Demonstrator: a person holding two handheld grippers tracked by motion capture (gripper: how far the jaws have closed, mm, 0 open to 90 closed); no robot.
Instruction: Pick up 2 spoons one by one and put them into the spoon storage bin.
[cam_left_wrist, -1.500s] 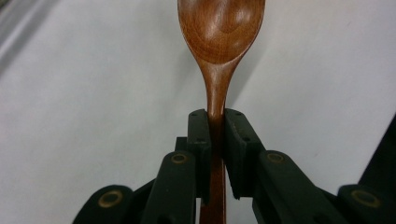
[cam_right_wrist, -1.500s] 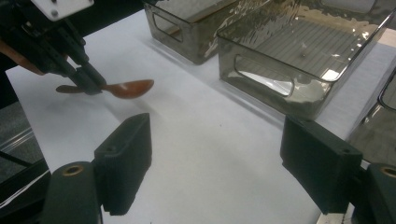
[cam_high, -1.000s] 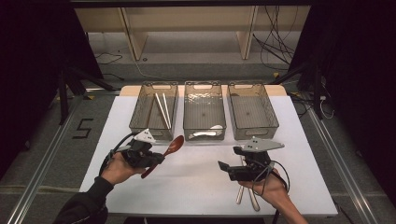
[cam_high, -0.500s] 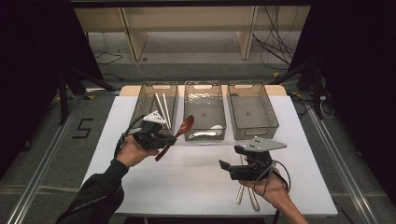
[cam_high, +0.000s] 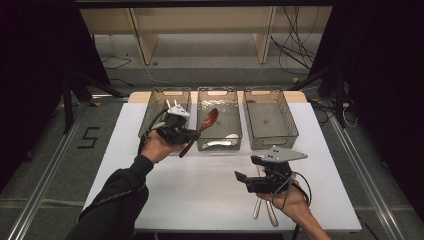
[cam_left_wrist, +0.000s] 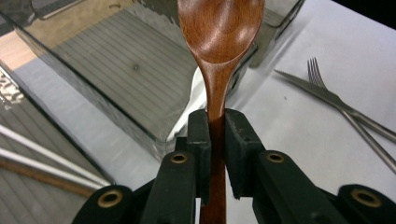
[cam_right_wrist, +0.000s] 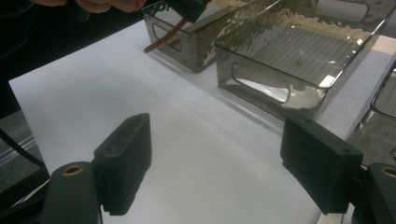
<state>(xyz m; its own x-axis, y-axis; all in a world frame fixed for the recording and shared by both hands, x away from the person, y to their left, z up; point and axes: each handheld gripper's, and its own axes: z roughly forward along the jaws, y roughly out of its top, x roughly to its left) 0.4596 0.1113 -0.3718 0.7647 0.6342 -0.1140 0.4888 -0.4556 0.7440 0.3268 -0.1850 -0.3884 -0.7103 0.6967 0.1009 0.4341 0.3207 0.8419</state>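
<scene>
the left gripper (cam_high: 192, 134) has its two black jaws closed tight on the handle of a reddish-brown wooden spoon (cam_high: 200, 131), gripping it just below the neck. the bowl of the spoon points up and away, over the near end of the middle clear smoked-plastic bin (cam_high: 219, 95), while the handle tail hangs down toward the white tabletop (cam_high: 200, 185).

half a second ago this gripper and spoon were lower and further left, in front of the left clear bin (cam_high: 159, 102); now they sit higher and closer to the middle bin.

the right gripper (cam_high: 243, 181) hovers low over the table with its jaws spread wide and nothing between them, in much the same place as before.

the left gripper view shows a steel knife (cam_left_wrist: 327, 95) and a steel fork (cam_left_wrist: 348, 116) lying crossed on the white surface, beyond the spoon. the high view shows a white object (cam_high: 222, 142) in the middle bin and the right clear bin (cam_high: 270, 117).
</scene>
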